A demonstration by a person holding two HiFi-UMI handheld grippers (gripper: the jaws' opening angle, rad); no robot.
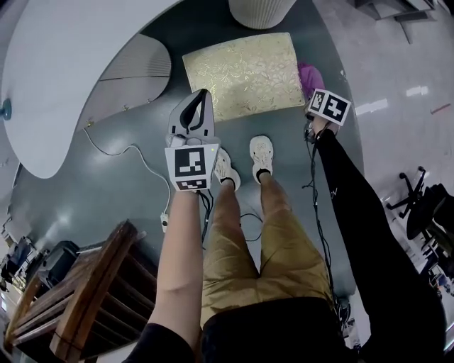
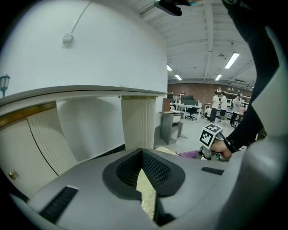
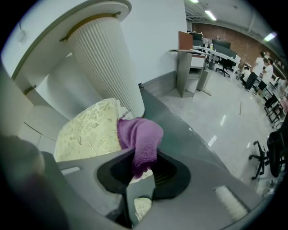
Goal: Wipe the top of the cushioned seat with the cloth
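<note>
Underfoot, a grey floor [image 1: 106, 191] fills most of the head view, and the person stands on it in pale shoes [image 1: 261, 154] and tan shorts. Over the upper left sweeps a big white curved tabletop [image 1: 64, 71], and its ribbed white pedestal [image 1: 261, 13] stands at the top edge. Just in front of that pedestal lies the cushioned seat [image 1: 245, 74], a cream rectangle with a gold leaf pattern, its top bare. At lower left sits a piece of dark wooden furniture [image 1: 92, 298], and a thin white cable [image 1: 135, 159] trails across the floor beside it.

The left gripper [image 1: 202, 97] is held above the seat's near left corner, pointing at it. Its jaws meet at the tips with nothing between them; only a sliver of cushion shows through the gap behind the tips.

The right gripper [image 3: 143, 164] is held at the seat's right edge, with its jaws closed on the cloth [image 3: 139, 139]. The cloth is a purple bunch that sticks out past the tips, over the seat's far right corner near the pedestal. Whether it touches the cushion cannot be told.
</note>
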